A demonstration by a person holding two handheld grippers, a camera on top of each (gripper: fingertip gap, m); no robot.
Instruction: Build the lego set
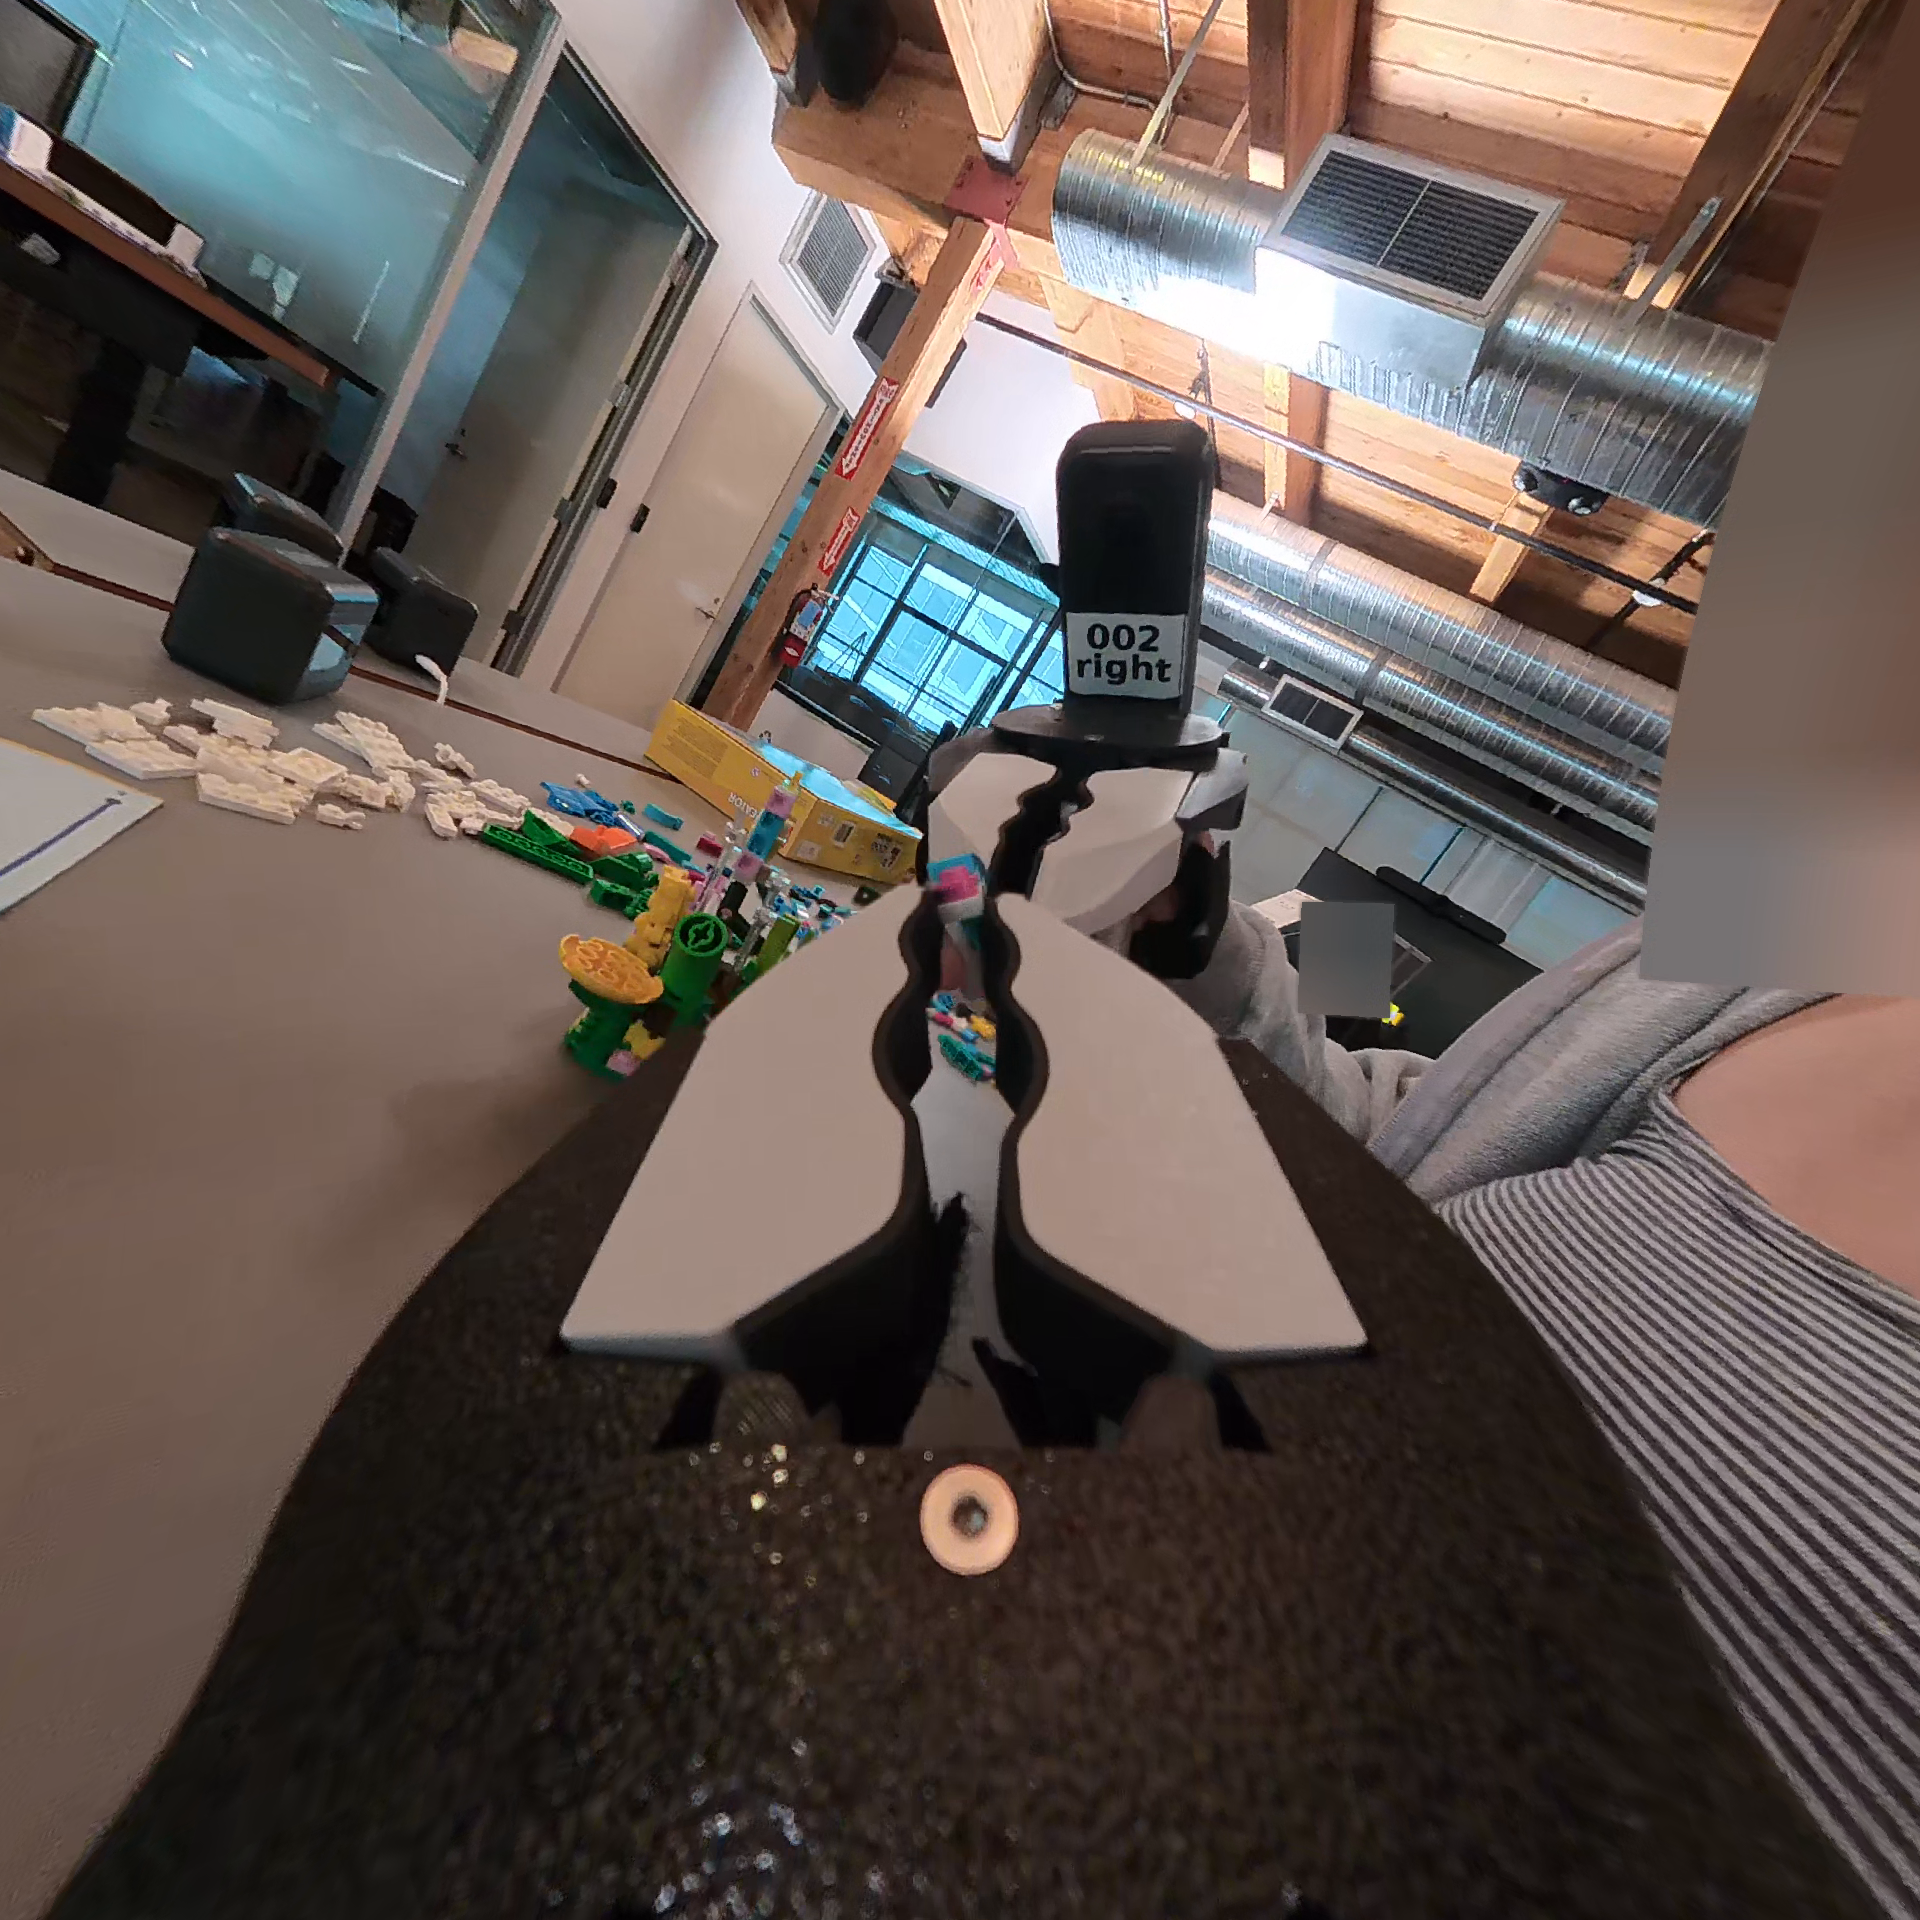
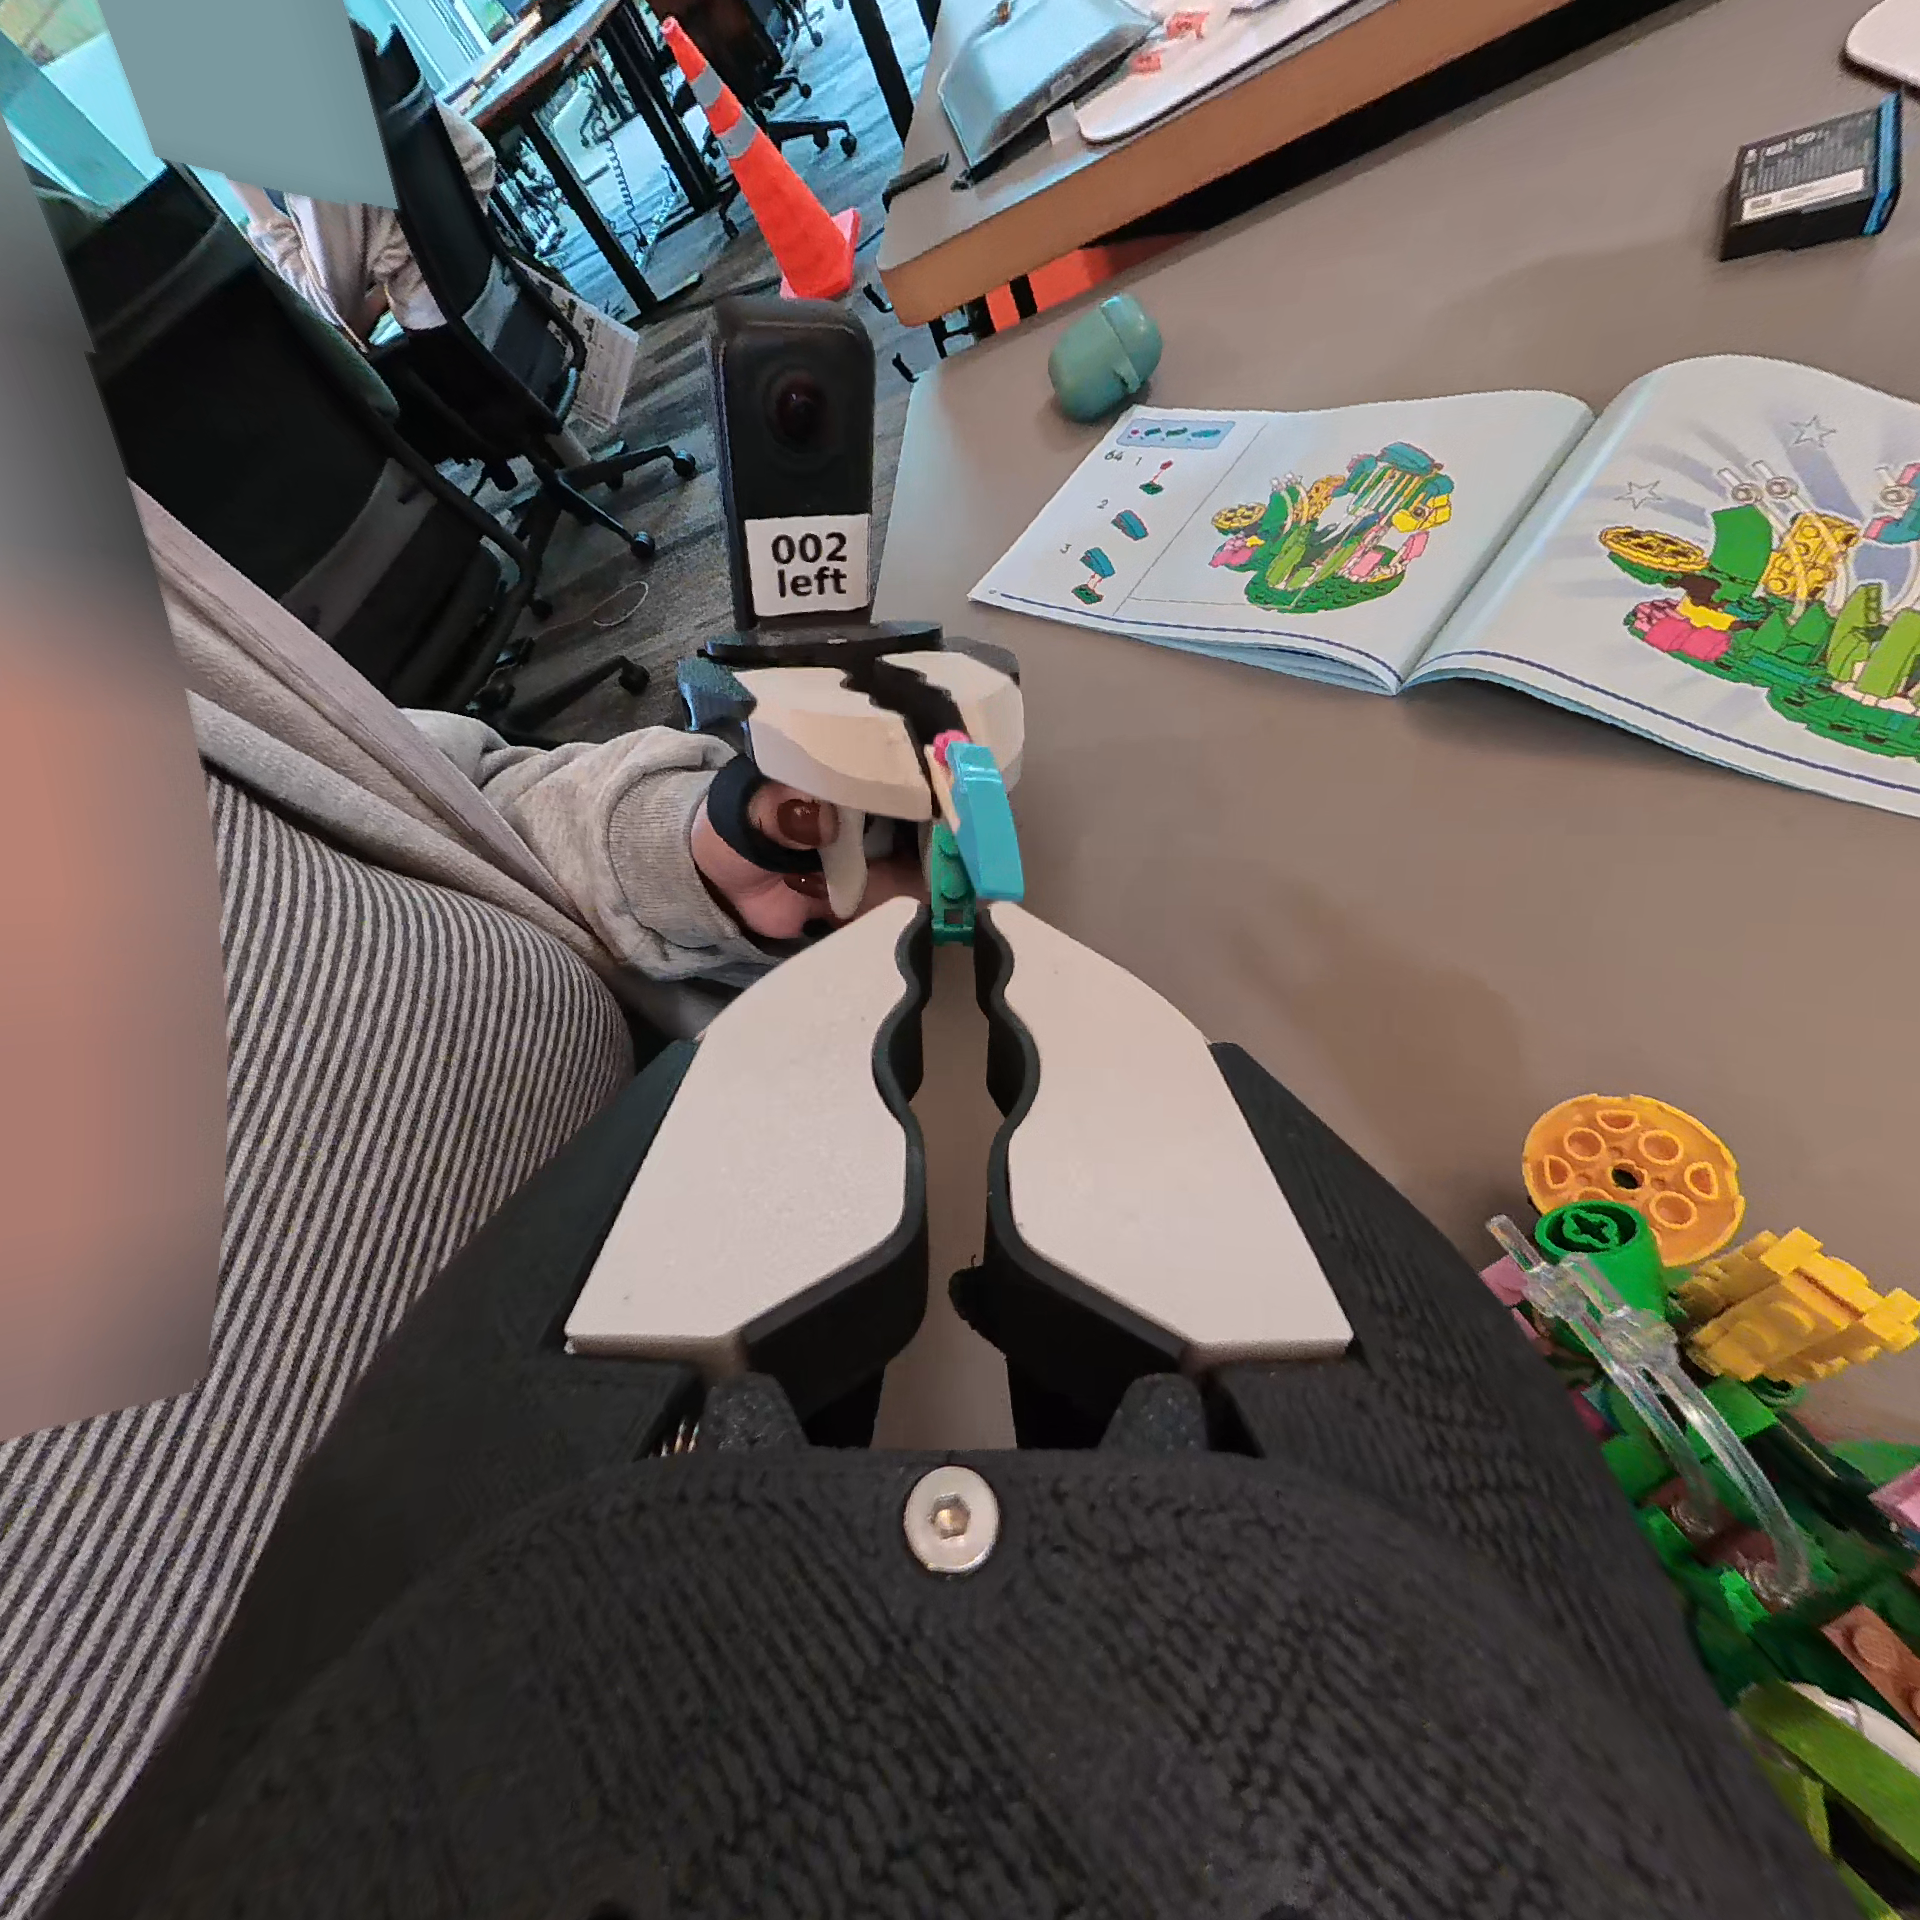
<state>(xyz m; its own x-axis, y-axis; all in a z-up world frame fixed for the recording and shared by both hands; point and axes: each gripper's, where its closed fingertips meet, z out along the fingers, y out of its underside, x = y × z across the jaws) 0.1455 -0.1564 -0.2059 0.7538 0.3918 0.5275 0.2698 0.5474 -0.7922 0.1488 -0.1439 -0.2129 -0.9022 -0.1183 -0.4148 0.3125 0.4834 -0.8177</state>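
A small lego sub-assembly is held in the air between both grippers, which face each other tip to tip. In the right wrist view it has a green base (image 2: pixel 950 906), a teal curved piece (image 2: pixel 985 821) and a pink top (image 2: pixel 941 748). My right gripper (image 2: pixel 950 920) is shut on the green base. My left gripper (image 2: pixel 928 771) is shut on the pink end. In the left wrist view my left gripper (image 1: pixel 956 912) pinches the pink and teal piece (image 1: pixel 956 883), with the right gripper (image 1: pixel 1000 868) just beyond it.
A partly built green and yellow flower model (image 2: pixel 1662 1299) stands on the grey table (image 2: pixel 1247 883), also in the left wrist view (image 1: pixel 644 977). An open instruction booklet (image 2: pixel 1455 540), a teal case (image 2: pixel 1101 353), loose white pieces (image 1: pixel 260 758), coloured pieces (image 1: pixel 623 842) and a yellow box (image 1: pixel 769 790) lie around. Left and right tips are no more than a few centimetres apart.
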